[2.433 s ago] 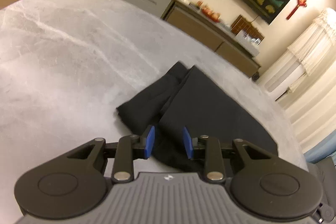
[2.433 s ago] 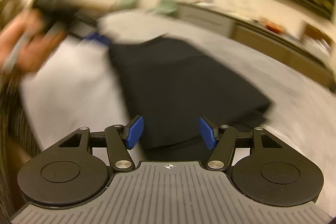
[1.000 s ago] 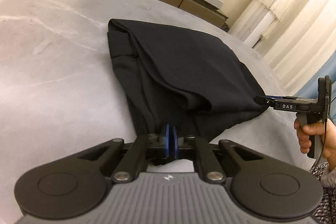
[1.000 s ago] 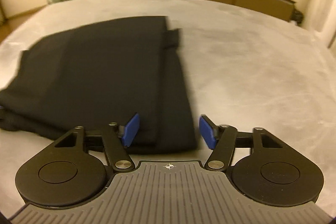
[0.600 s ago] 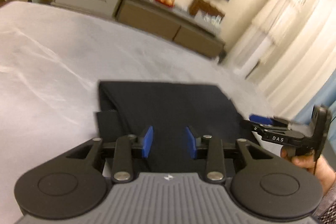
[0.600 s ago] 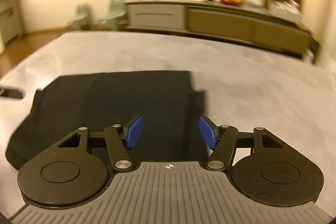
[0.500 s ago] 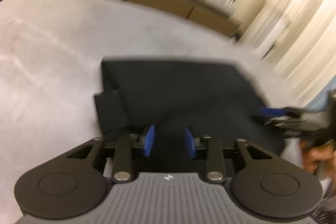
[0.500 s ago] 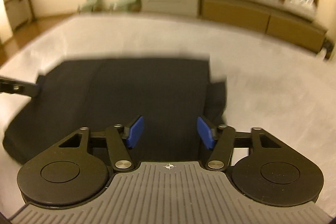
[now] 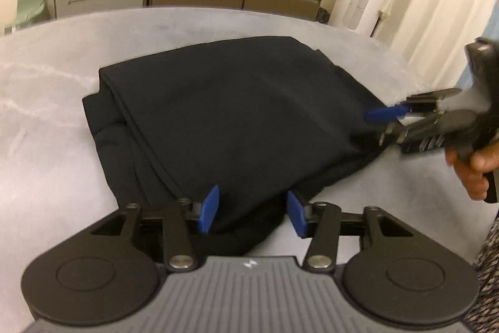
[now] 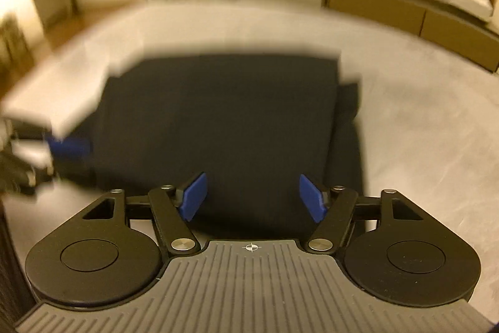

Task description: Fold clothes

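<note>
Left gripper point(image 9: 251, 210) lets go: jaws pinched shut a second ago, now wide and empty. Right gripper point(image 10: 252, 198) gapes too. Folded black garment point(image 9: 237, 114) lies flat on the surface point(image 9: 62, 164), just ahead of both — this fold looks set.

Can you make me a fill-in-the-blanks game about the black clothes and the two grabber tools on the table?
1. The folded garment is the colour ____.
2. It lies on a ____ marbled table.
3. The blue fingers of the left gripper are spread ____.
4. The right gripper holds ____ between its fingers.

Missing words: black; grey; open; nothing
</note>
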Tool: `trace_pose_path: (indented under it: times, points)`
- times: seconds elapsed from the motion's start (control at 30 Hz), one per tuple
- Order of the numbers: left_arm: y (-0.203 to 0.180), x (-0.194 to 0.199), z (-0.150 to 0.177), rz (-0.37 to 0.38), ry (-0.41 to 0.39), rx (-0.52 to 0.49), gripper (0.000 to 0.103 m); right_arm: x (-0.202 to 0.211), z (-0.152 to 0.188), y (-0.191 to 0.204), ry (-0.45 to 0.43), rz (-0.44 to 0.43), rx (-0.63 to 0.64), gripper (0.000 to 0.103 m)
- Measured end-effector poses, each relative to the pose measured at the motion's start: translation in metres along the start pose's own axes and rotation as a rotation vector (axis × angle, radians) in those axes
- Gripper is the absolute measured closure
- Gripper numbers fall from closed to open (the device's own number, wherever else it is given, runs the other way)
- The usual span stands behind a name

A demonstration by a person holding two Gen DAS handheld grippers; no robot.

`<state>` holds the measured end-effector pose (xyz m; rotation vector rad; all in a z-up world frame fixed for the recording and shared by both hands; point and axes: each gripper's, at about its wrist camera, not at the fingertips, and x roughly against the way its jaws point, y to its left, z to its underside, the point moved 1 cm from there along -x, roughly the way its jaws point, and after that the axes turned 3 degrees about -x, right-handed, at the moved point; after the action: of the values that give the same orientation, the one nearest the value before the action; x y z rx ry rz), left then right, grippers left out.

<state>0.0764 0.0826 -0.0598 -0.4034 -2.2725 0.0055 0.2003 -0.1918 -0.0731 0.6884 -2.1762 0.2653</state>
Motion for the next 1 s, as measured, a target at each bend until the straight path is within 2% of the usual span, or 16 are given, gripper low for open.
trace_pose_path:
  times: [0.03,0.17,0.3,0.33,0.37,0.43,0.47,0.53,0.6,0.67,0.73,0.8,0.87,1.0]
  points:
    - [0.001,-0.003,0.001,-0.012,-0.003,-0.011,0.048,-0.005,0.000,-0.003,0.000,0.016,-0.007,0.026]
    - [0.003,-0.024,-0.017,-0.038,-0.016,-0.086,0.043,-0.027,-0.011,-0.030,-0.043,0.108,-0.069,0.027]
    - [0.023,-0.055,-0.051,-0.040,-0.019,-0.058,0.043,-0.056,-0.029,-0.053,-0.136,0.188,-0.184,0.026]
    - [0.027,-0.060,-0.056,-0.045,-0.022,-0.048,0.039,-0.062,-0.033,-0.056,-0.152,0.210,-0.200,0.026]
    - [0.032,-0.065,-0.062,-0.050,-0.024,-0.038,0.033,-0.062,-0.035,-0.057,-0.153,0.216,-0.216,0.026]
    - [0.042,-0.075,-0.073,-0.061,-0.030,-0.019,0.032,-0.059,-0.037,-0.066,-0.131,0.219,-0.235,0.026]
    - [0.047,-0.080,-0.079,-0.066,-0.032,-0.010,0.033,-0.053,-0.035,-0.070,-0.119,0.227,-0.251,0.026]
    - [0.047,-0.068,-0.070,-0.077,-0.034,-0.012,0.037,-0.042,-0.032,-0.079,-0.095,0.250,-0.288,0.026]
    - [0.045,-0.059,-0.066,-0.048,-0.033,0.029,0.040,-0.025,-0.026,-0.084,-0.080,0.284,-0.334,0.026]
    - [0.044,-0.048,-0.062,0.005,-0.046,0.084,0.040,-0.012,-0.027,-0.076,-0.122,0.267,-0.332,0.031]
    - [0.040,-0.047,-0.060,0.012,-0.051,0.107,0.039,-0.001,-0.030,-0.067,-0.170,0.243,-0.322,0.031]
    - [0.036,-0.056,-0.066,-0.024,-0.029,0.095,0.040,0.005,-0.029,-0.060,-0.166,0.220,-0.290,0.028]
    - [0.034,-0.061,-0.069,-0.053,-0.011,0.088,0.040,-0.009,-0.026,-0.059,-0.115,0.213,-0.269,0.029]
    - [0.035,-0.054,-0.066,-0.094,0.019,0.110,0.039,-0.005,-0.018,-0.068,-0.092,0.255,-0.290,0.024]
